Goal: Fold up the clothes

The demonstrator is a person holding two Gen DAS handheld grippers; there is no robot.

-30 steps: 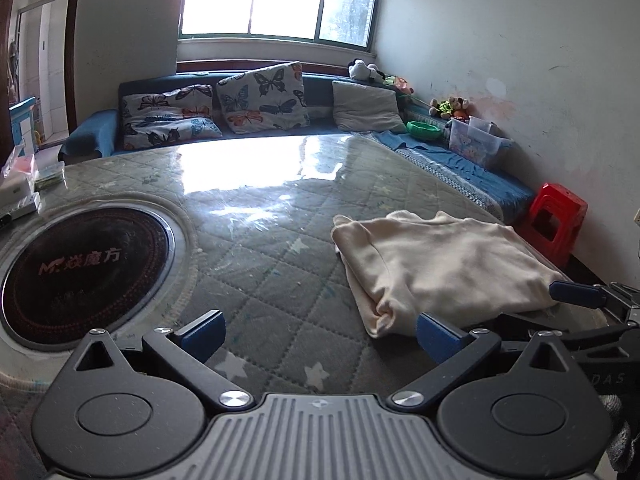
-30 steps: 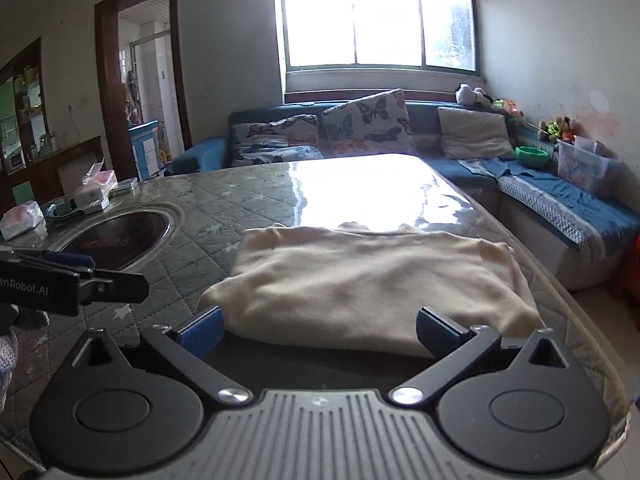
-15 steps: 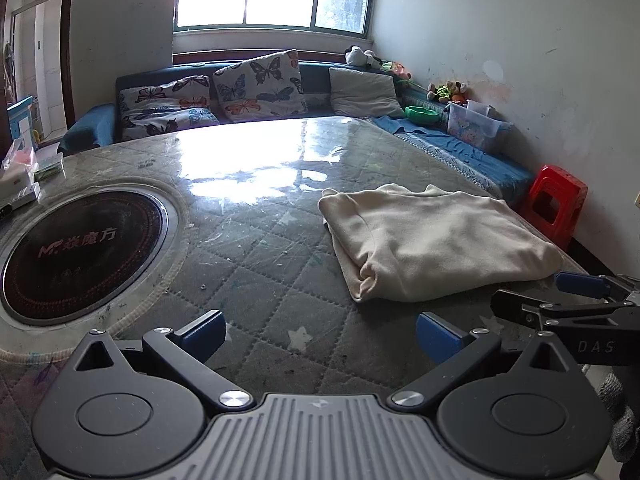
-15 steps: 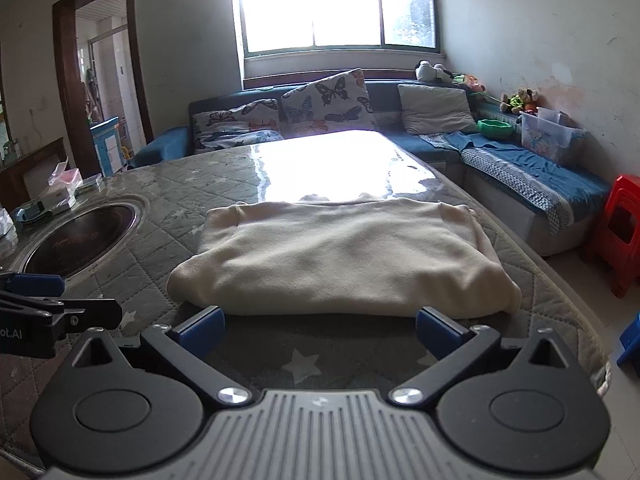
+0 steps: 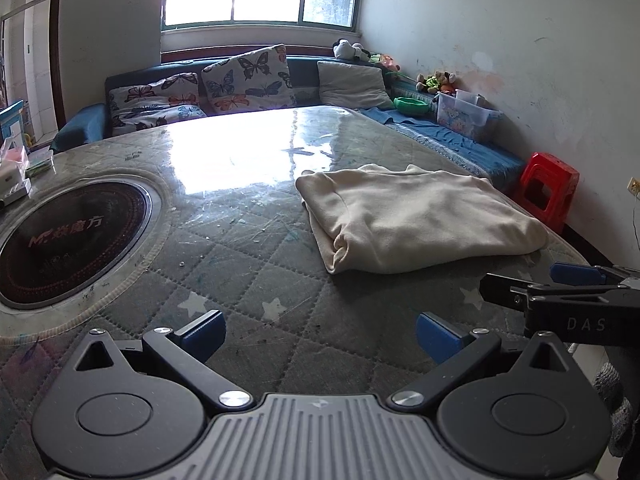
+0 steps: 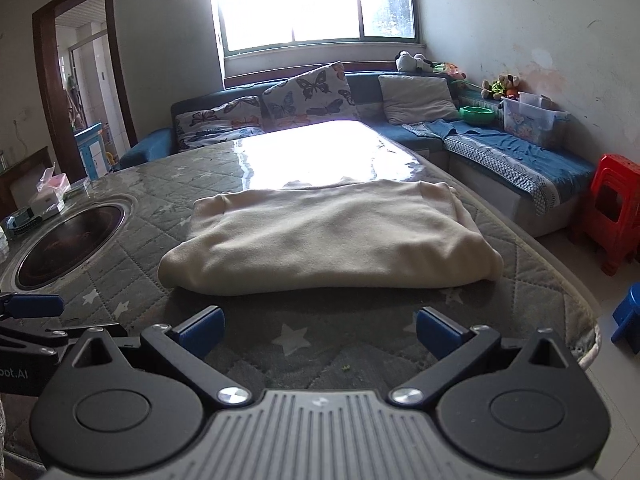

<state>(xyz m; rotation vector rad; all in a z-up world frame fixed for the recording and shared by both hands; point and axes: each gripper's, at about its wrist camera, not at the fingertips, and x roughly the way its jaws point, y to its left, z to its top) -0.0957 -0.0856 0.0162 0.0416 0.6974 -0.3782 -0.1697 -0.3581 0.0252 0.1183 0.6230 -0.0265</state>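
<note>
Daylight floods through the window (image 6: 316,0) at the far wall and glares off the tabletop (image 5: 240,264), a quilted grey cover with star print under clear film. Set into it on the left: a round dark induction plate (image 5: 68,236). Blue sofa (image 6: 512,160) with butterfly cushions (image 6: 308,92) wraps the far and right walls; red stool (image 6: 616,216) on the floor to the right.

Cream garment (image 6: 328,236) lies on the right half of the tabletop as a compact rectangular bundle, layers stacked, edges fairly even. Judgement: folding looks finished or nearly so; at most a last tidy or another halving remains.

Left hand-held gripper (image 5: 320,330) hovers low near the table's near edge, fingers apart, empty, short of the garment. Right hand-held gripper (image 6: 320,326) likewise spread, empty, just in front of the bundle's near fold.
</note>
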